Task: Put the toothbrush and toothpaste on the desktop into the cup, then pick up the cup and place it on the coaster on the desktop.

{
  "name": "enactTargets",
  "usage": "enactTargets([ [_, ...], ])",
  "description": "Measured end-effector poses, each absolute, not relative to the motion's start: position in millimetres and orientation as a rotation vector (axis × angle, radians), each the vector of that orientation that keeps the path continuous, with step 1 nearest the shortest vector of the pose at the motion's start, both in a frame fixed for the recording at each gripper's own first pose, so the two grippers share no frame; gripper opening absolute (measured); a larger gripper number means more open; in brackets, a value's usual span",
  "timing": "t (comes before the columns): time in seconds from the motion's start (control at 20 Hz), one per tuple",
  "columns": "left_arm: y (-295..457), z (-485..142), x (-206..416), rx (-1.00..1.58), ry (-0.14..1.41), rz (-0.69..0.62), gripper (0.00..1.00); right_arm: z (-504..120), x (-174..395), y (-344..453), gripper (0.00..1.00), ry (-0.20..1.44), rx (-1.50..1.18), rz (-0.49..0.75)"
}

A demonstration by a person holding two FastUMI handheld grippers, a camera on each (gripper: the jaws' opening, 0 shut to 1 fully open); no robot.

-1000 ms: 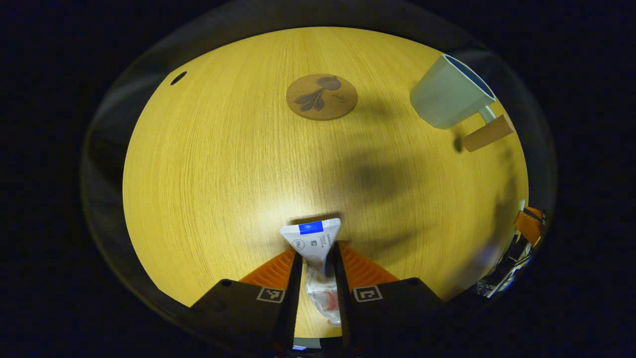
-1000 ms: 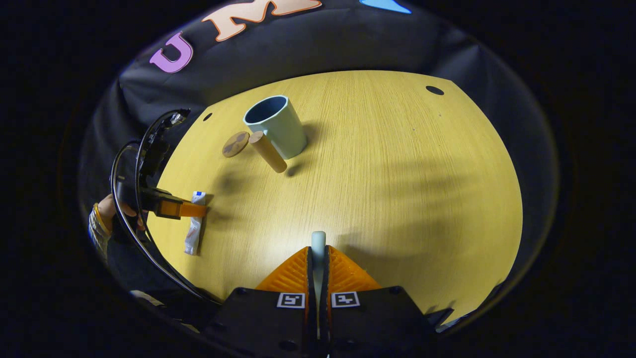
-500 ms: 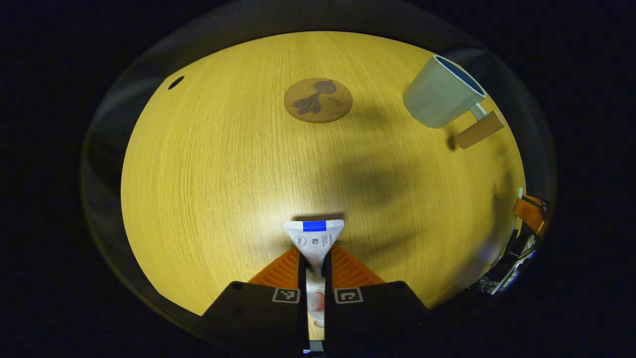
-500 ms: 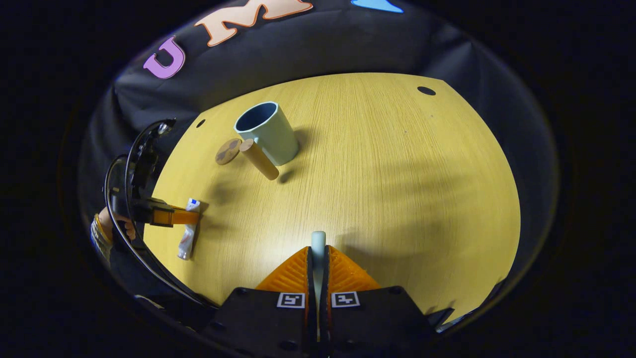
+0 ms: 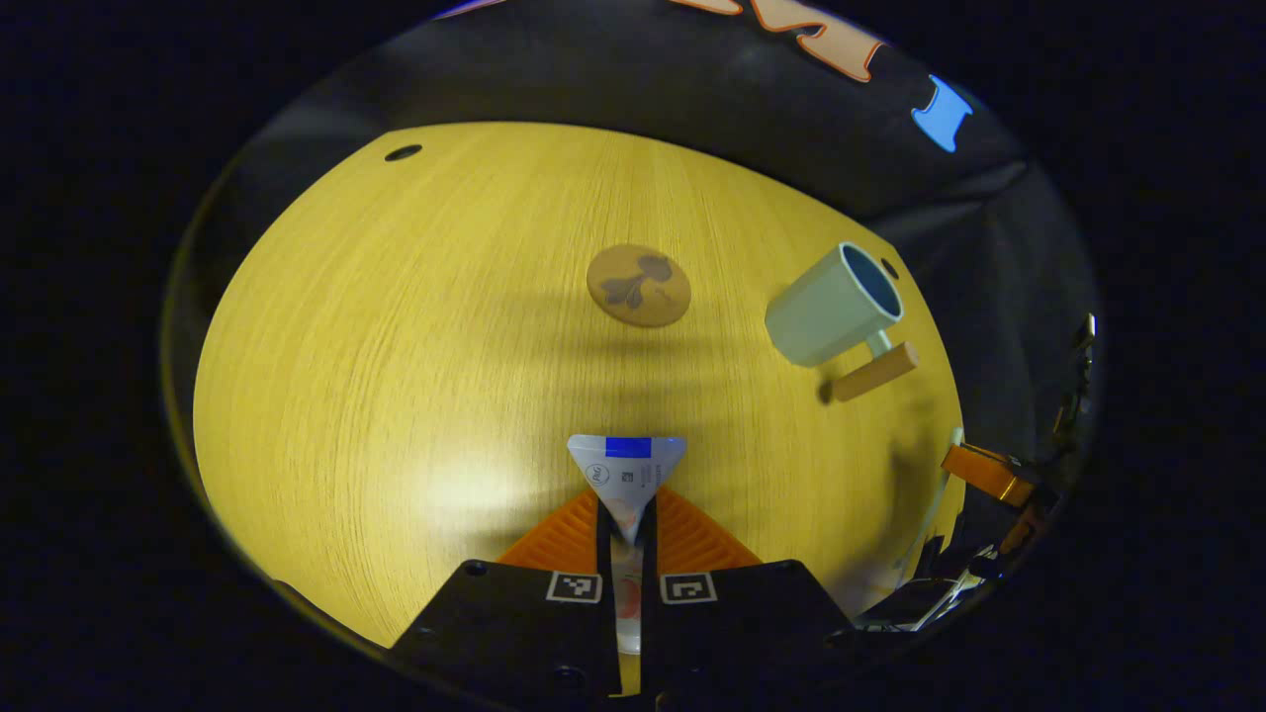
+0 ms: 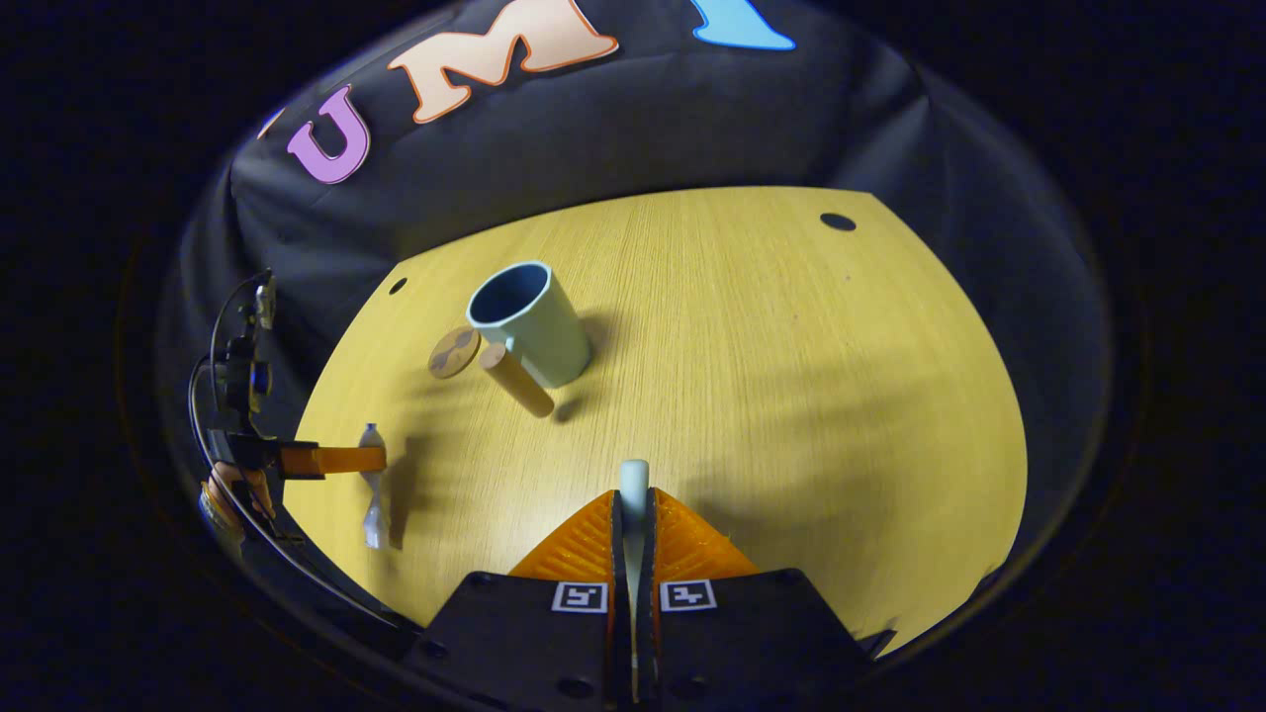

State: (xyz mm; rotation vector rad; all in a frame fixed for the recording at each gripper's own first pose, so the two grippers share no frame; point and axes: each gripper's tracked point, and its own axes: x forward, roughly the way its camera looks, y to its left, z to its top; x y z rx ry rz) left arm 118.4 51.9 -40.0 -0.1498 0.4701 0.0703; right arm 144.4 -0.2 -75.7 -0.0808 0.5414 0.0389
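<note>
My left gripper [image 5: 627, 509] is shut on the white toothpaste tube [image 5: 627, 470], whose flat crimped end with a blue band sticks out past the fingers, above the wooden desktop [image 5: 396, 346]. In the right gripper view the same tube [image 6: 372, 487] hangs upright from the left gripper [image 6: 358, 459]. My right gripper [image 6: 633, 509] is shut on the pale toothbrush [image 6: 633, 482], whose end pokes out between the fingers. The light blue-green cup [image 5: 833, 307] [image 6: 530, 321] with a wooden handle [image 5: 874, 372] stands on the desk. The round cork coaster [image 5: 639, 285] [image 6: 454, 352] lies beside it.
Small dark holes [image 5: 403, 152] [image 6: 837, 222] mark the desktop's far corners. The black booth wall [image 6: 593, 138] rises behind the desk. A person's hand [image 6: 229, 485] and cables hold the left gripper at the desk's left edge in the right gripper view.
The left gripper closed on the toothpaste and lifted it off the desk, so the tube now hangs upright. Both views tilted up, showing more wall. The right gripper keeps its hold on the toothbrush.
</note>
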Motion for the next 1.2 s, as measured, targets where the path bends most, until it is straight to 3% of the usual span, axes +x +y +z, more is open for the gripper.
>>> enactTargets([
  [0.45,18.9,38.4,139.3,-0.177,0.189,0.011,0.07,10.0,190.9,16.1,0.05,0.267,0.073,0.081],
  [0.9,-2.2,122.8,157.6,-0.215,-0.133,-0.049,0.07,89.5,225.3,64.7,0.05,0.014,0.153,0.281],
  [1.2,-19.9,158.4,169.9,-0.217,-0.27,-0.11,0.09,133.3,242.2,96.7,0.04,-0.138,0.194,0.379],
])
